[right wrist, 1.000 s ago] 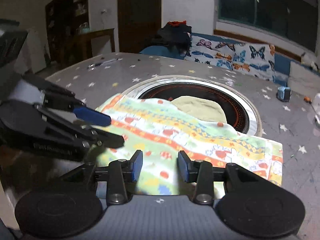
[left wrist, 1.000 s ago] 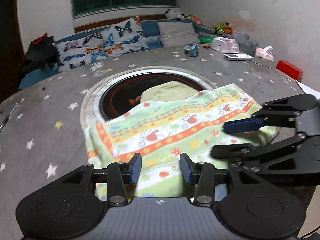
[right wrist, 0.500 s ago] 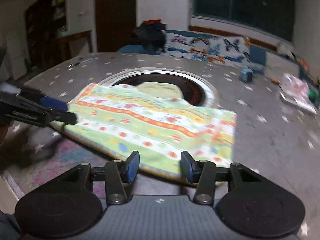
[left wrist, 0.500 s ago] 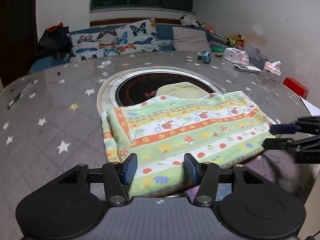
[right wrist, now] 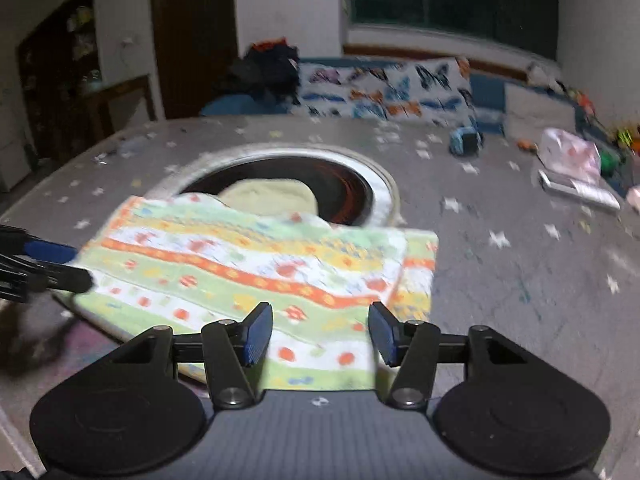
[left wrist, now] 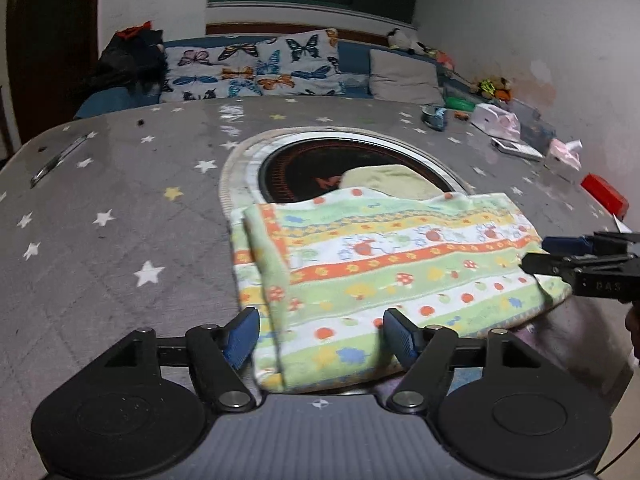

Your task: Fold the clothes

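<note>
A folded green, orange and white patterned cloth [left wrist: 392,272] lies flat on the star-print table, partly over the round dark inset; it also shows in the right wrist view [right wrist: 256,272]. A pale yellow-green cloth [left wrist: 384,178] lies in the inset behind it. My left gripper [left wrist: 320,338] is open and empty, its jaws standing over the cloth's near left corner. My right gripper [right wrist: 320,332] is open and empty over the cloth's near right corner. The right gripper also shows at the right edge of the left wrist view [left wrist: 540,254], and the left gripper at the left edge of the right wrist view [right wrist: 76,266].
The round dark inset [left wrist: 292,164] with a light rim sits mid-table. A red box [left wrist: 604,196], tissue pack [left wrist: 564,154], white boxes [left wrist: 496,122] and a small blue object [left wrist: 434,114] stand along the far right. A sofa with butterfly pillows [left wrist: 256,68] runs behind the table.
Both grippers have drawn apart and back, from close together over the cloth's near middle to its two near corners. Their jaws have opened wider. The cloth lies as before.
</note>
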`<state>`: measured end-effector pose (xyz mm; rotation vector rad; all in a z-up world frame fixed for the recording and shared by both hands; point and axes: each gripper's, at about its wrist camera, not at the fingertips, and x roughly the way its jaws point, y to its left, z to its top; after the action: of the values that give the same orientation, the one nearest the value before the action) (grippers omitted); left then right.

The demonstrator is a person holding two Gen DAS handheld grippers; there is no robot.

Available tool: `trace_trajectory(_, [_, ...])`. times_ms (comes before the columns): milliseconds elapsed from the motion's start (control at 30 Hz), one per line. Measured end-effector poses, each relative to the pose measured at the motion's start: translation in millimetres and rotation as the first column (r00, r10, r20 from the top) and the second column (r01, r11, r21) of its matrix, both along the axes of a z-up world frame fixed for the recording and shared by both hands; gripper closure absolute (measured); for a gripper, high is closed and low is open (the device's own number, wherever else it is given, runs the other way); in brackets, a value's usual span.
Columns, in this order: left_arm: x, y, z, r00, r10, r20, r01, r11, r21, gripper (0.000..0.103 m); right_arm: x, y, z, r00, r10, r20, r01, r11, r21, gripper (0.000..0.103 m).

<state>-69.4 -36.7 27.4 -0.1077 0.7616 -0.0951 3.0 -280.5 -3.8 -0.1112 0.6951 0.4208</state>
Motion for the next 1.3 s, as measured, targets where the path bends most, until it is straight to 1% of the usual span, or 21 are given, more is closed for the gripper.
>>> trace_trajectory(67, [1.7, 7.5, -0.7, 1.0, 0.02, -0.013, -0.021, 1.0, -0.023, 0.029, -3.5, 0.1, 3.0, 1.0, 0.003, 0.013, -0.003, 1.0, -0.004, 0.045])
trace_trajectory(100, [2.4, 9.7, -1.4, 0.999, 0.029, -0.016, -0.029, 0.999, -0.024, 0.029, -6.2, 1.8, 5.8, 1.0, 0.012, 0.025, -0.011, 1.0, -0.009, 0.043])
trace_trajectory(167, [3.3, 13.4, -2.4, 0.999, 0.047, -0.02, -0.048, 0.999, -0.025, 0.029, -12.1, 7.7, 11.7, 0.998, 0.038, 0.047, -0.037, 0.999, -0.021, 0.043])
trace_trajectory(300, [1.5, 20.1, -3.2, 0.996, 0.085, -0.024, -0.086, 0.995, -0.047, 0.029, -21.5, 27.4, 21.4, 0.99, 0.121, 0.068, -0.12, 0.992, -0.029, 0.042])
trace_trajectory(433, [-0.8, 27.5, -4.9, 0.993, 0.116, -0.024, -0.116, 0.993, -0.031, 0.029, -30.8, 51.9, 28.0, 0.973, 0.217, 0.076, -0.215, 0.976, -0.035, 0.041])
trace_trajectory(533, [-2.0, 35.0, -4.4, 0.991, 0.134, -0.029, -0.135, 0.99, -0.032, 0.03, -37.5, 79.5, 29.5, 0.947, 0.313, 0.078, -0.309, 0.949, -0.062, 0.039])
trace_trajectory(600, [-3.2, 43.2, -0.3, 0.988, 0.152, -0.024, -0.153, 0.987, -0.054, 0.03, -42.5, 97.2, 29.5, 0.925, 0.372, 0.077, -0.366, 0.927, -0.082, 0.039])
trace_trajectory(733, [-4.9, 58.4, 10.5, 0.984, 0.178, -0.016, -0.179, 0.978, -0.103, 0.029, -55.3, 133.8, 27.0, 0.868, 0.491, 0.082, -0.477, 0.867, -0.144, 0.039])
trace_trajectory(800, [-4.2, 62.7, 15.6, 0.982, 0.188, -0.015, -0.188, 0.975, -0.12, 0.027, -61.1, 150.1, 23.9, 0.839, 0.538, 0.086, -0.518, 0.837, -0.178, 0.039])
trace_trajectory(867, [-2.6, 64.9, 18.7, 0.981, 0.195, -0.018, -0.195, 0.972, -0.131, 0.019, -68.2, 168.3, 19.2, 0.807, 0.584, 0.091, -0.555, 0.802, -0.222, 0.039])
trace_trajectory(967, [0.1, 64.7, 21.3, 0.98, 0.197, -0.021, -0.198, 0.969, -0.146, 0.015, -72.6, 189.1, 12.3, 0.775, 0.626, 0.084, -0.589, 0.764, -0.263, 0.044])
trace_trajectory(1067, [3.8, 64.0, 20.4, 0.981, 0.194, -0.033, -0.196, 0.963, -0.186, 0.01, -71.6, 203.5, 3.0, 0.764, 0.642, 0.056, -0.603, 0.742, -0.292, 0.053])
trace_trajectory(1100, [5.4, 64.6, 19.2, 0.979, 0.197, -0.041, -0.201, 0.958, -0.204, 0.01, -71.0, 207.4, -0.3, 0.763, 0.645, 0.047, -0.603, 0.737, -0.305, 0.061])
trace_trajectory(1167, [8.4, 66.6, 15.7, 0.975, 0.211, -0.064, -0.22, 0.945, -0.244, 0.009, -69.9, 210.7, -5.7, 0.766, 0.641, 0.047, -0.594, 0.734, -0.33, 0.068])
trace_trajectory(1200, [10.0, 67.5, 14.0, 0.973, 0.216, -0.076, -0.229, 0.937, -0.263, 0.009, -68.4, 210.4, -6.1, 0.771, 0.635, 0.047, -0.588, 0.739, -0.329, 0.074])
trace_trajectory(1233, [11.8, 67.5, 11.9, 0.971, 0.221, -0.089, -0.237, 0.931, -0.278, 0.009, -66.5, 209.6, -6.0, 0.777, 0.628, 0.045, -0.583, 0.745, -0.323, 0.078])
trace_trajectory(1267, [13.6, 67.4, 9.9, 0.969, 0.225, -0.103, -0.246, 0.924, -0.293, 0.009, -63.9, 208.2, -5.0, 0.784, 0.619, 0.04, -0.58, 0.755, -0.306, 0.079])
trace_trajectory(1300, [15.3, 67.3, 7.8, 0.967, 0.229, -0.116, -0.254, 0.917, -0.308, 0.009, -61.1, 206.1, -3.6, 0.791, 0.611, 0.035, -0.578, 0.765, -0.283, 0.084])
